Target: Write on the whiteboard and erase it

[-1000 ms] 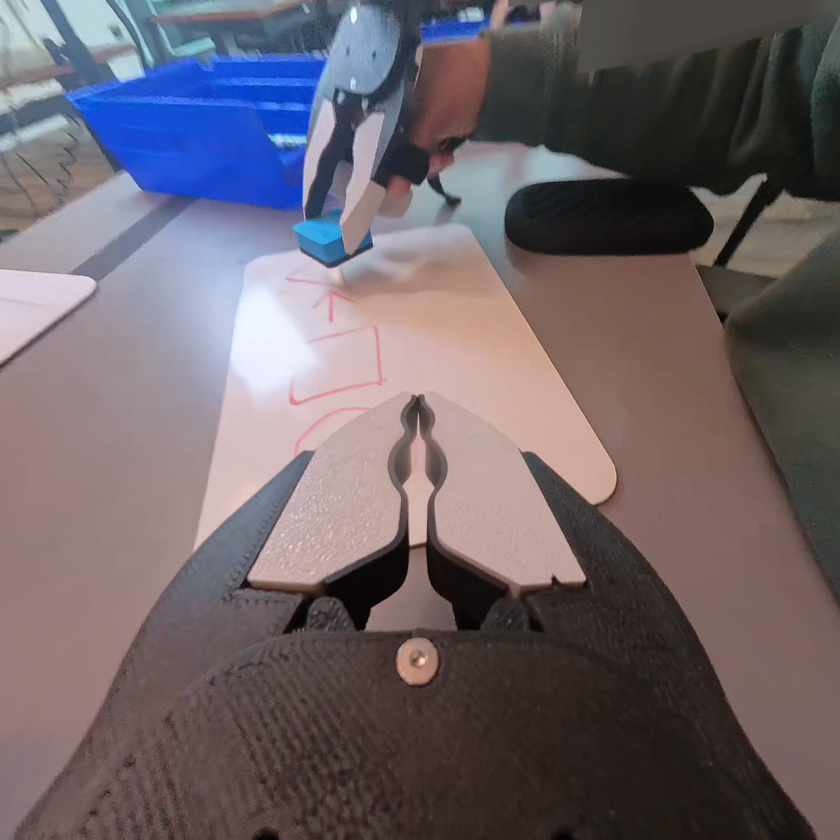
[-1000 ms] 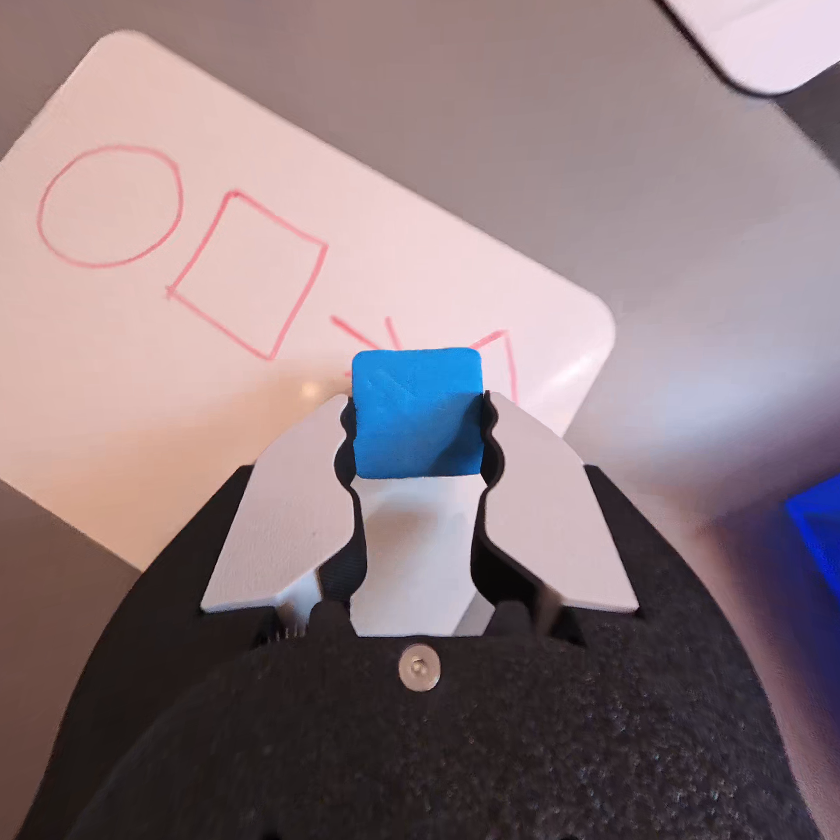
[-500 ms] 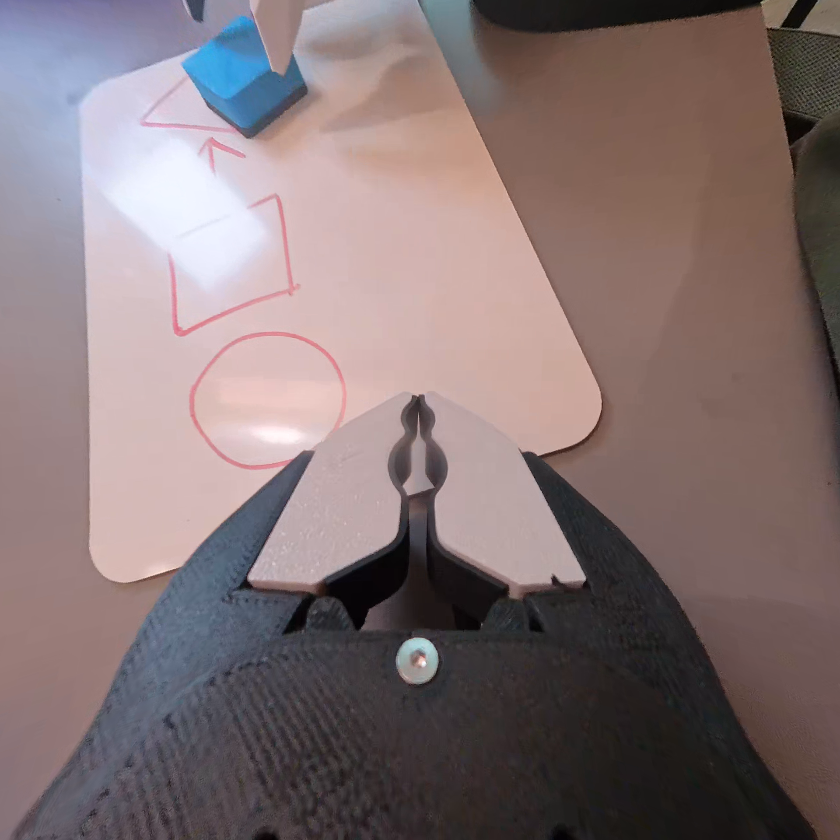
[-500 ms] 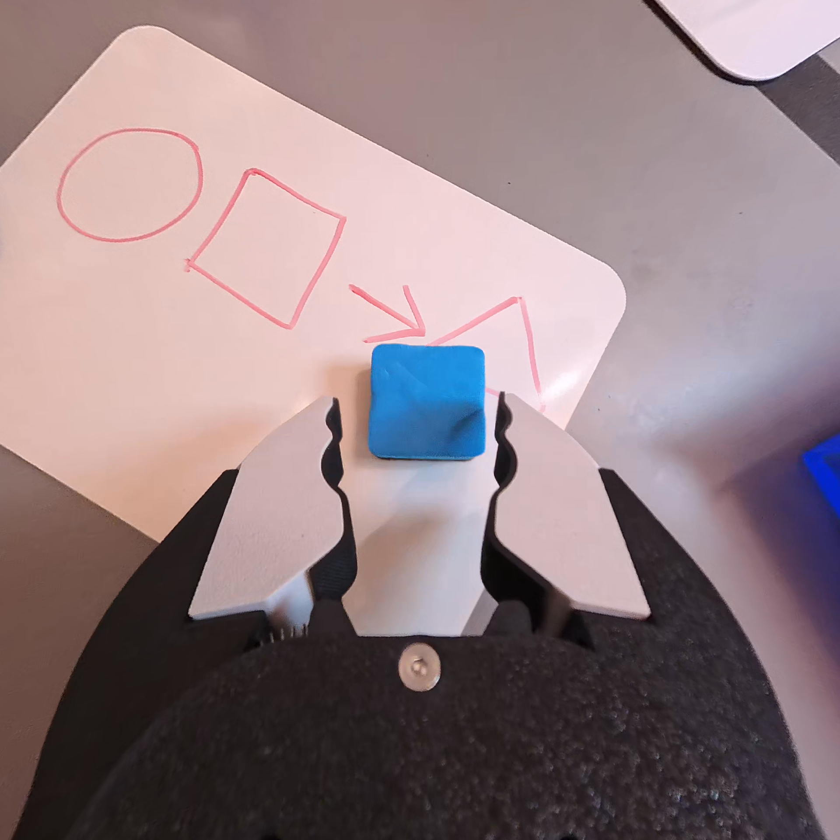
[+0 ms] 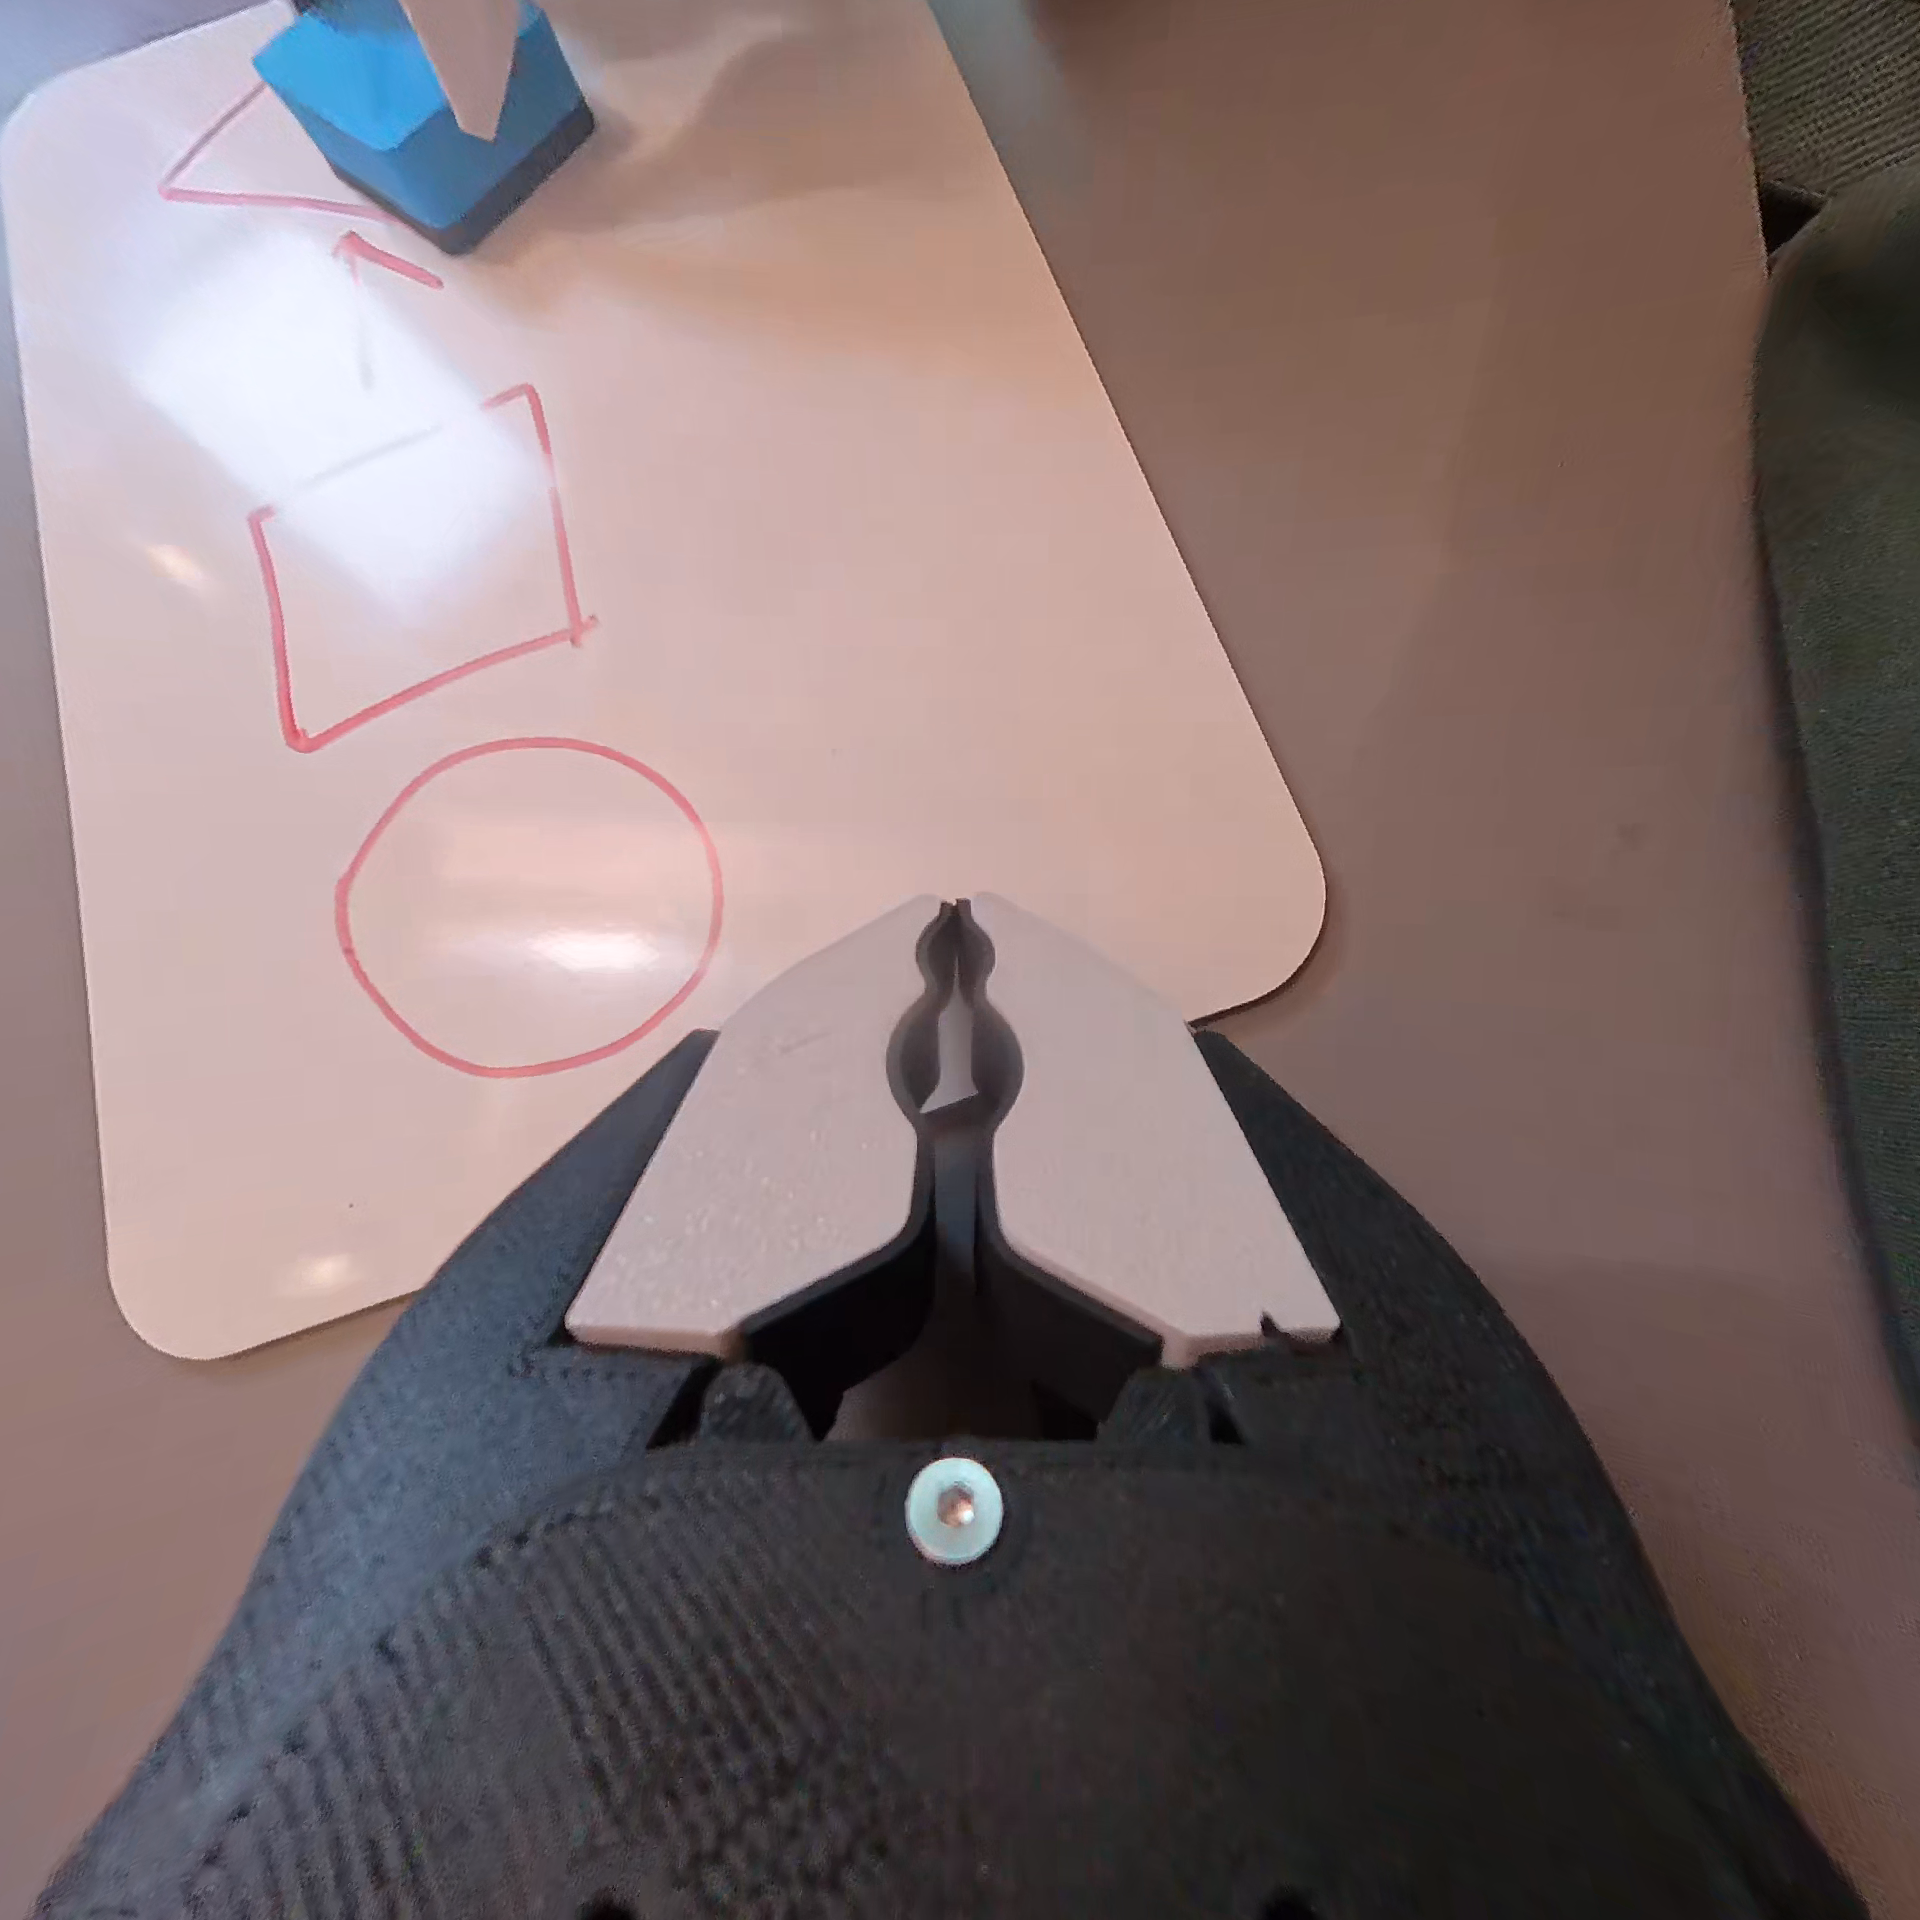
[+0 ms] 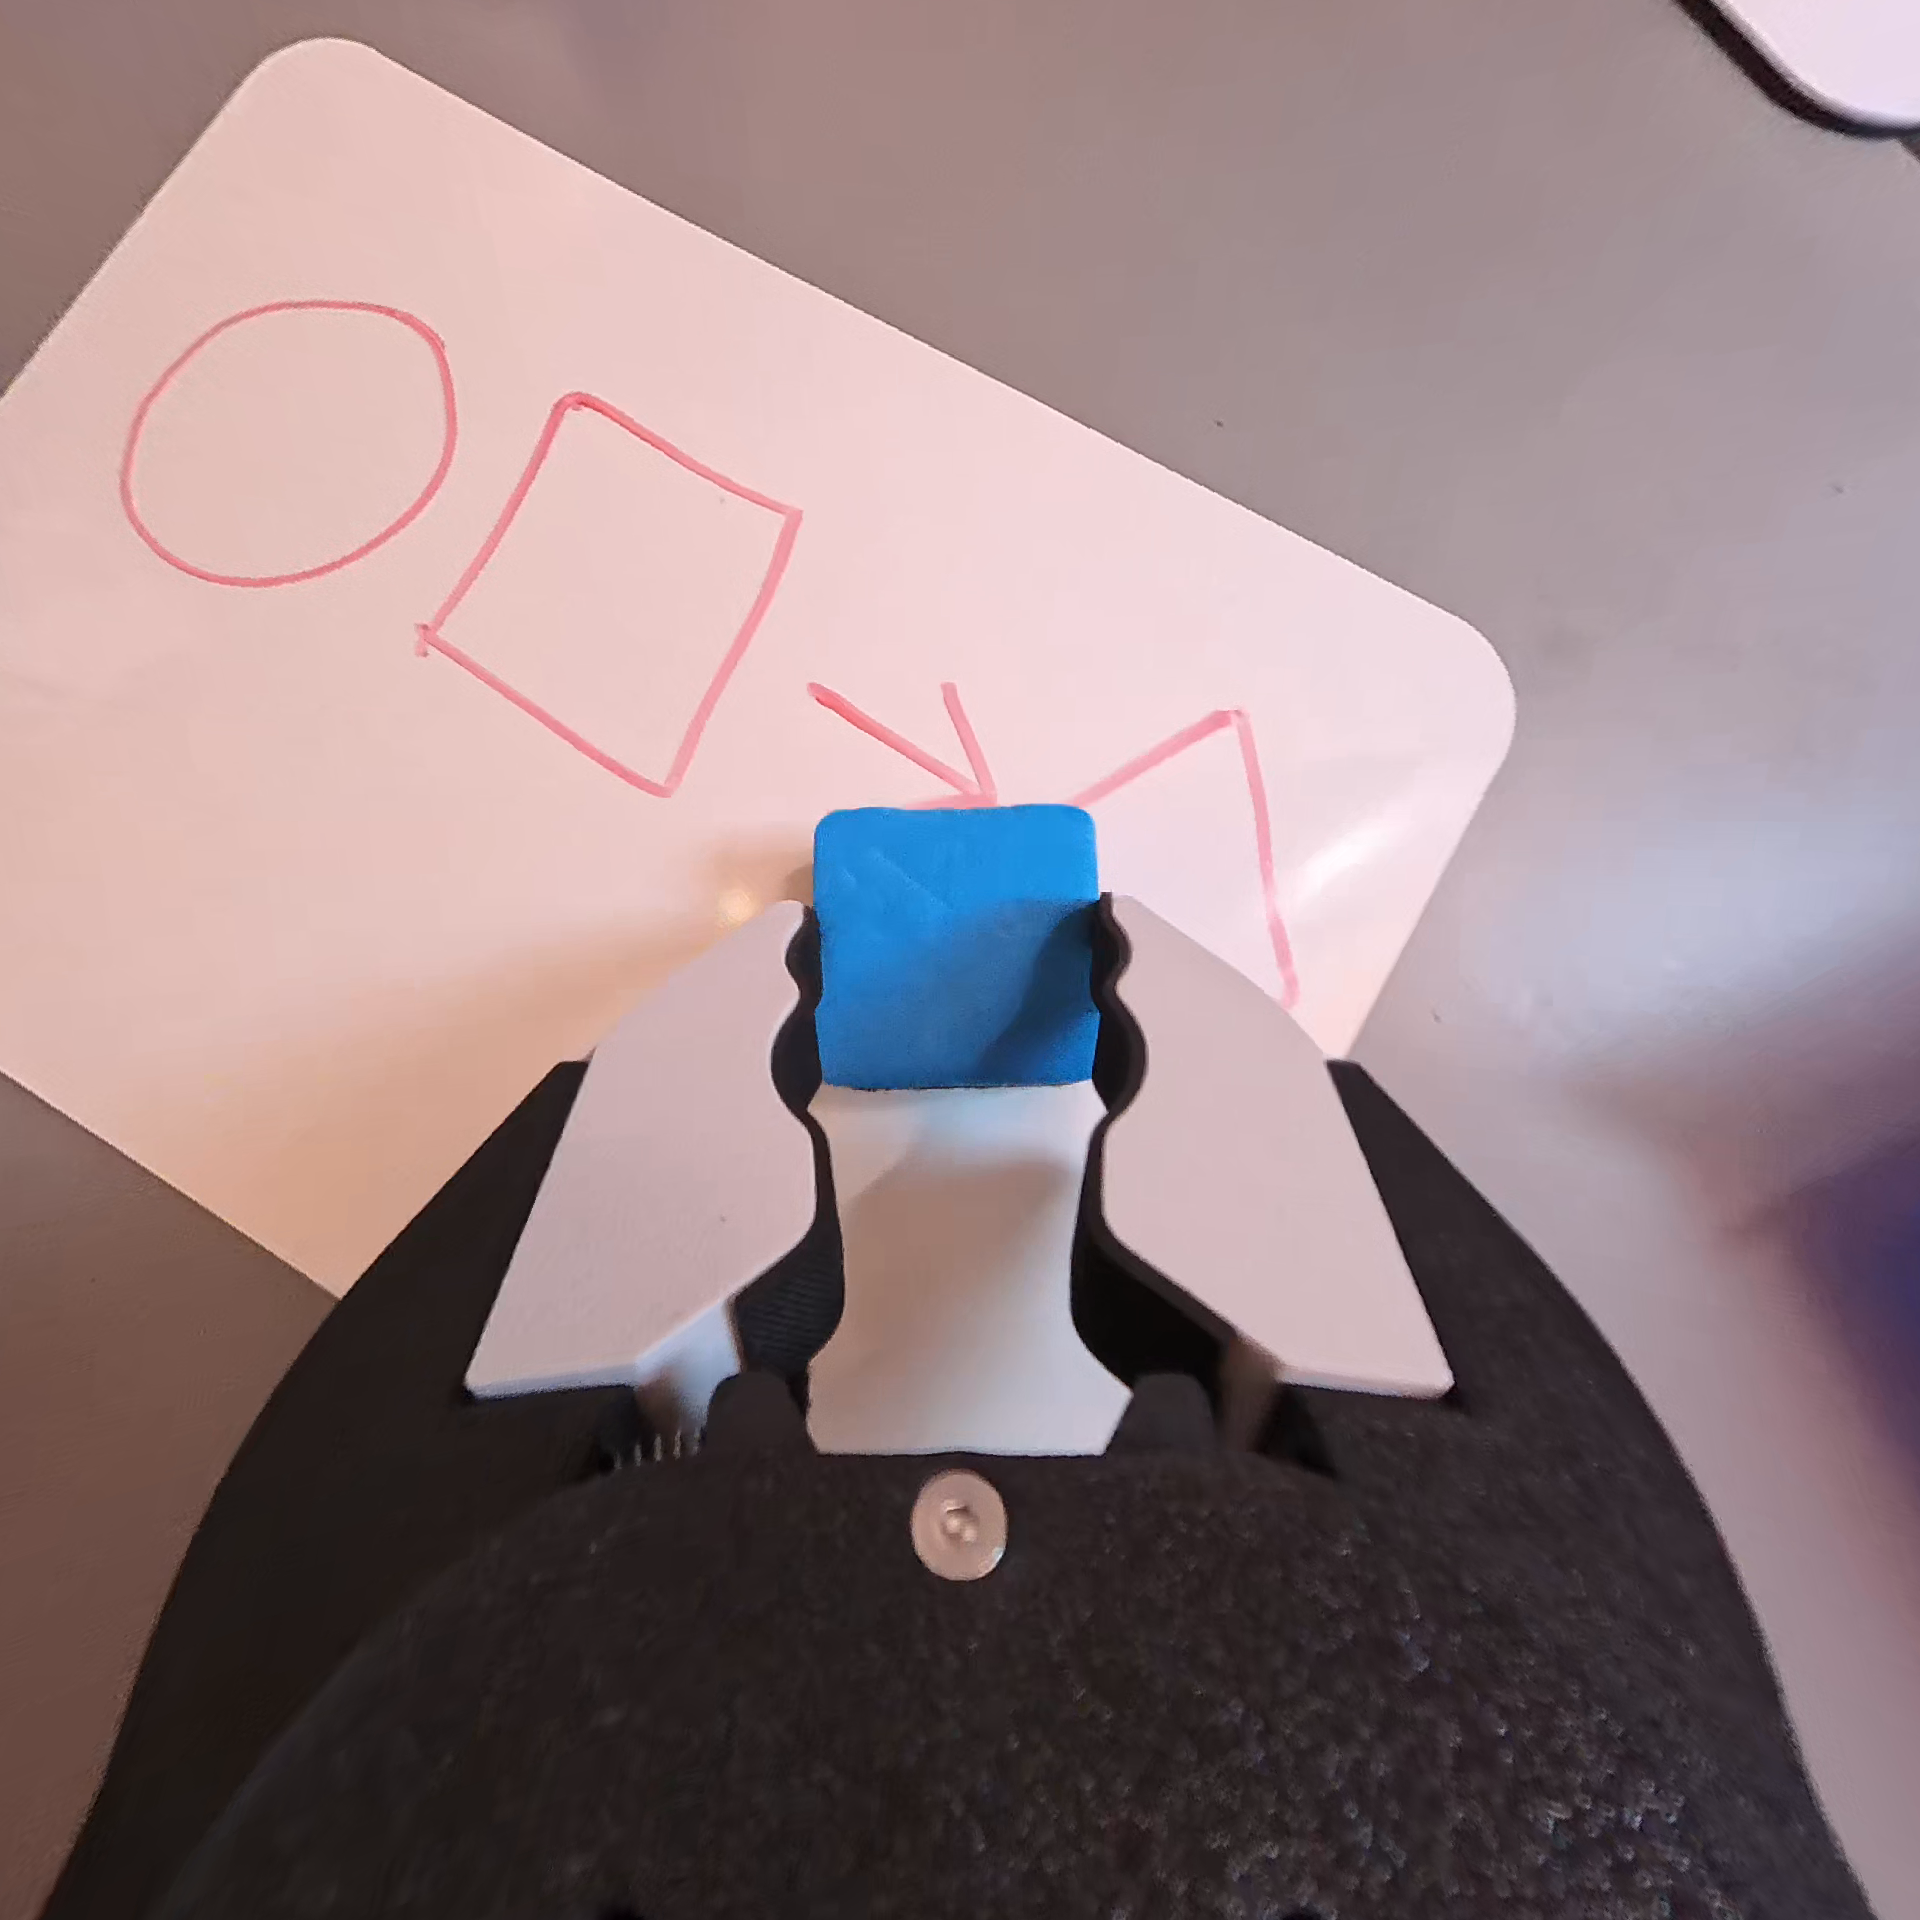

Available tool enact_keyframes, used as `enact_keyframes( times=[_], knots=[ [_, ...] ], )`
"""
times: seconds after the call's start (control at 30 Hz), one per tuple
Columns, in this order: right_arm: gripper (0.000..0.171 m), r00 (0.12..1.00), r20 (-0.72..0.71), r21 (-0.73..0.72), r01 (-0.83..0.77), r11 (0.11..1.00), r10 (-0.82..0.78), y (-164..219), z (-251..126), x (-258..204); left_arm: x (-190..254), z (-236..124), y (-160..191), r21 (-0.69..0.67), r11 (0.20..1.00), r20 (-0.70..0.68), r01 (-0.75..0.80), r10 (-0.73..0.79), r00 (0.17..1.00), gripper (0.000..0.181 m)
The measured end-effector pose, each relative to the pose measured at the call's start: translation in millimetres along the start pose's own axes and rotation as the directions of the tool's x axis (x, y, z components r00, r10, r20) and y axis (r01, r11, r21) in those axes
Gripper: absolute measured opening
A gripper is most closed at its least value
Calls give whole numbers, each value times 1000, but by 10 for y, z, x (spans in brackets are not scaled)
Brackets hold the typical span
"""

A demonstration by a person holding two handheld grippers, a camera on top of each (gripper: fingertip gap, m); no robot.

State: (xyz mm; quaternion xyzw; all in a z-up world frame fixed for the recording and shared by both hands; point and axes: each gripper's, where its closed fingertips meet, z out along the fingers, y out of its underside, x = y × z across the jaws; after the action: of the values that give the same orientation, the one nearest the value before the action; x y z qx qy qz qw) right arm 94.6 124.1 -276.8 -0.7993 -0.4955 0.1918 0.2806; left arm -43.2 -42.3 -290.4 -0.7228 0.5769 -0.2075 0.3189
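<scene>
A white whiteboard [image 5: 831,520] lies flat on the table and bears a red circle [image 5: 530,904], a square [image 5: 416,561], an arrow and a triangle. My left gripper [image 5: 958,906] is shut and empty, above the board's near edge beside the circle. My right gripper [image 6: 953,909] is shut on a blue eraser [image 6: 951,935], which rests on the whiteboard [image 6: 935,468] at the arrow [image 6: 935,748] and the triangle [image 6: 1226,831]. The eraser also shows in the left wrist view [image 5: 416,135], at the board's far end, with one right finger [image 5: 468,62] on it.
The table [image 5: 1455,520] is grey-brown. A second white board [image 6: 1818,52] lies at the far right corner of the right wrist view. Dark green clothing [image 5: 1849,623] runs along the right edge of the left wrist view.
The right gripper set the eraser on the board, opened around it, and has now shut on it again. The left gripper tilted down over the board's near end.
</scene>
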Motion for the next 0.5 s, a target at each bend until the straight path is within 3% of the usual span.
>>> enact_keyframes(
  times=[0.1,0.2,0.27,0.43,0.5],
  knots=[
    [50,999,-43,-1,17,1000,-17,-110,96,28,40,10,-11,-11,1000,-5,-15,15,1000,0],
    [50,986,-153,7,-72,997,73,-109,77,480,44,17,-16,-20,1000,0,-7,7,1000,0],
    [49,977,-146,1,-155,988,153,1,-15,638,36,18,-13,-25,1000,4,-8,8,1000,0],
    [49,999,-7,-78,41,996,-41,-106,103,-98,52,21,-17,-28,1000,-13,-8,7,1000,0],
    [50,997,-51,-71,52,996,-56,-264,226,38,66,27,-24,-27,1000,-22,-13,13,1000,0]
  ],
)
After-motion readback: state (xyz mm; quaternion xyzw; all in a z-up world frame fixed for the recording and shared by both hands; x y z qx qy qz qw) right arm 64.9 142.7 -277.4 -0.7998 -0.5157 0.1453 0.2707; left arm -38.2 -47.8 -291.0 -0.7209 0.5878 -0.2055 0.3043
